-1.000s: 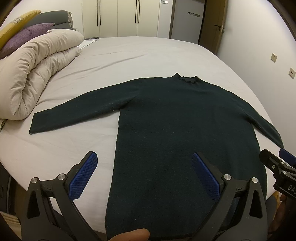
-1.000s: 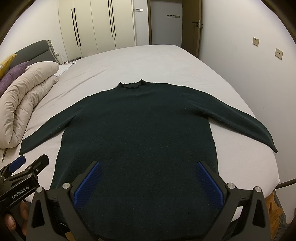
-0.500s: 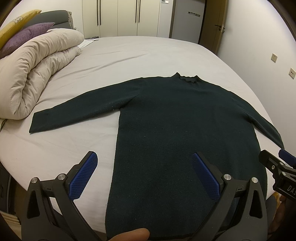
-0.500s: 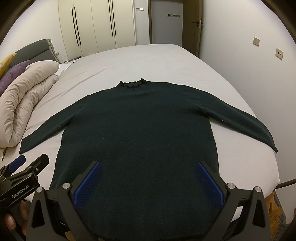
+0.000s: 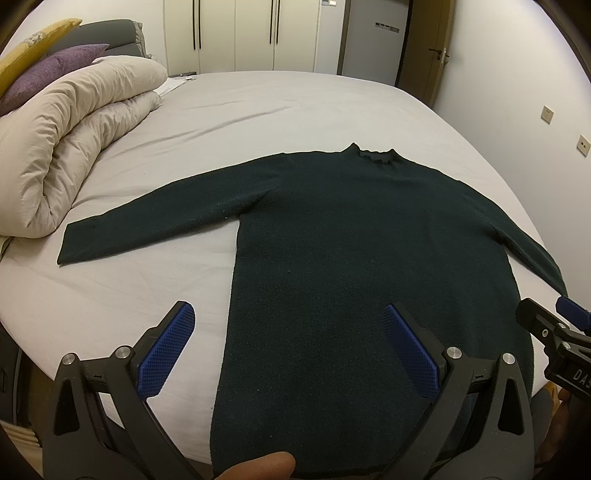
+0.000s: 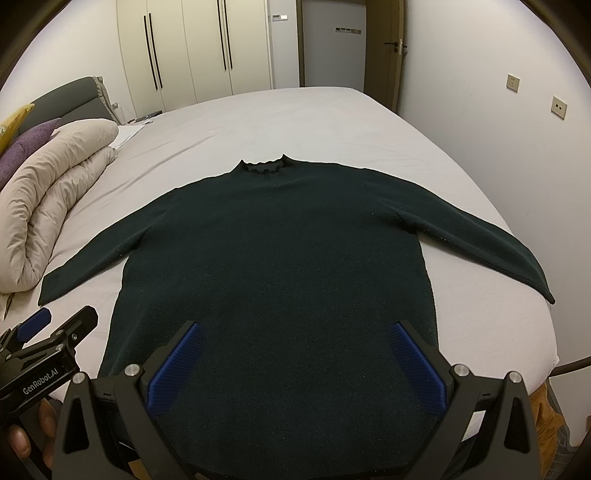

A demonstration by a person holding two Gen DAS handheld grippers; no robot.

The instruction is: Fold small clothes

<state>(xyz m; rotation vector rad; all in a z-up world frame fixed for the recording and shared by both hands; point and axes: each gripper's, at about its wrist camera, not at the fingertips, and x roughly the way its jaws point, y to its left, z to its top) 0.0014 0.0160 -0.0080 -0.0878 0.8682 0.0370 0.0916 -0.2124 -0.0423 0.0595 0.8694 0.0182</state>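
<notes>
Bed with pale grey sheet, filling most of both views, its near edge curving below the grippers. Wardrobe, cream doors with dark vertical handles, against the far wall beyond the bed; a door stands to its right. Rolled beige duvet, bulky, on the left part of the bed near the headboard; a purple pillow and a yellow one sit behind it against the grey headboard. Dark green sweater, long-sleeved with a small ruffled collar, spread flat and face-up on the bed, collar pointing to the far side, hem at the near edge; both sleeves lie out sideways and angled toward the near edge, the left cuff ending just short of the duvet roll, the right cuff reaching the bed's right margin. Nothing lies on top of the sweater. Left gripper, black frame with blue ribbed pads, spread wide and empty, hovering above the sweater's lower left edge, one pad over bare sheet and one over the knit. Right gripper, same build, likewise spread wide and empty, above the lower body of the sweater. Wall sockets, two, on the right-hand wall. A fingertip shows at the bottom edge of the left wrist view.
</notes>
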